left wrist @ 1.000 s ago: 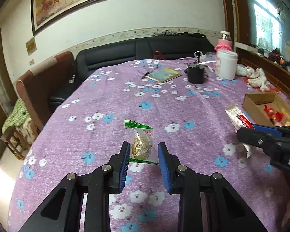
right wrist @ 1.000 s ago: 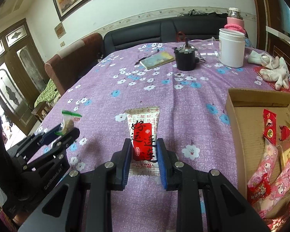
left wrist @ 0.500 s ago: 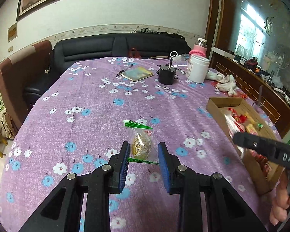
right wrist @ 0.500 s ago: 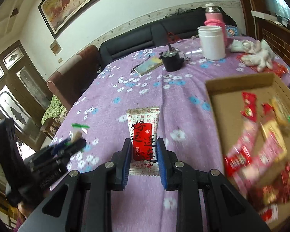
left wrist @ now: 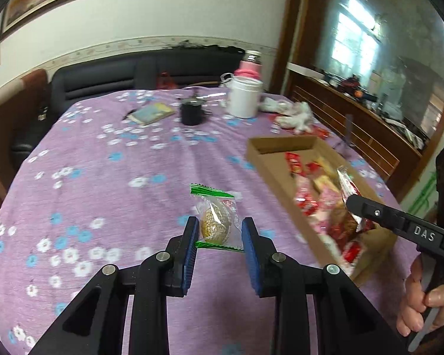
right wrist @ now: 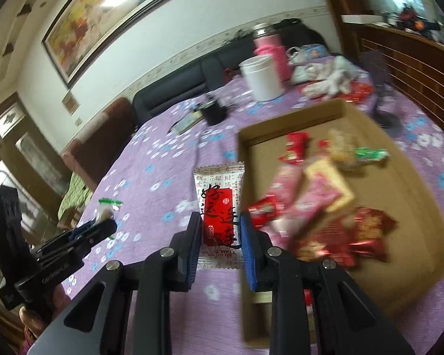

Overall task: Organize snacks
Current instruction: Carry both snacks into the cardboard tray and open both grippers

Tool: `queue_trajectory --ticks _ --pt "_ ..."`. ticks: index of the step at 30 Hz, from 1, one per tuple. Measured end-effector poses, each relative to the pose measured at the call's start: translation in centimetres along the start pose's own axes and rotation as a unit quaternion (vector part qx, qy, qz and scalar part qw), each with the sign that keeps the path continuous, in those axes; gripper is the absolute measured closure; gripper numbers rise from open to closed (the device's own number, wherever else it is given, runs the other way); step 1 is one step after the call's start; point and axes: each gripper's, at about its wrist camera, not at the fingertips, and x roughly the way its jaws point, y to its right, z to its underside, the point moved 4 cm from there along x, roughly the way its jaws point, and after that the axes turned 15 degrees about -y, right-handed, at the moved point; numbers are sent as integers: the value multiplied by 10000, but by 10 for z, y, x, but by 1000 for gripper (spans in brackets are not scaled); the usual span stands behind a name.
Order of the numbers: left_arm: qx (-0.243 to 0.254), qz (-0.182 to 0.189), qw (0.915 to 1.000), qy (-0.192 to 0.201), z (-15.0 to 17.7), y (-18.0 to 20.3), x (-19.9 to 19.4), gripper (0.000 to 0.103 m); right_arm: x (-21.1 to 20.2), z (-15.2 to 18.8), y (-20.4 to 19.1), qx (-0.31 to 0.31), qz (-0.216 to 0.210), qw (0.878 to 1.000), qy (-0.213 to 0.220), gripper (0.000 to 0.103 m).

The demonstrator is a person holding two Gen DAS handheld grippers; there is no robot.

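While left claw (left wrist: 219, 238) clamps a cookie packet (left wrist: 215, 218), right claw (right wrist: 219, 238) clamps a red-labelled sachet (right wrist: 219, 210).

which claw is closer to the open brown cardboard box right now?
Right. The right claw, gripping a white-and-red packet, sits at the cardboard box edge; the left claw, holding a green-edged biscuit, is out over the tablecloth.

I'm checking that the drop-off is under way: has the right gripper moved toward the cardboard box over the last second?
Yes. The right gripper, shut on the red-and-white snack packet, has swung toward the cardboard box; the box's near corner now lies under it.
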Motion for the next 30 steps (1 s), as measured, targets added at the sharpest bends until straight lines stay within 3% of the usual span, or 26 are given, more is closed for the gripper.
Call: queue_trajectory --ticks 4,17,30 --pt "276 270 9992 -103 -9 38 7 72 -15 1 27 231 124 9996 130 78" --pt "1237 577 9899 -380 -6 151 44 73 -28 12 93 798 622 9947 206 78" --pt "1622 362 9845 -565 12 180 89 73 -13 21 109 714 1154 9907 -4 79"
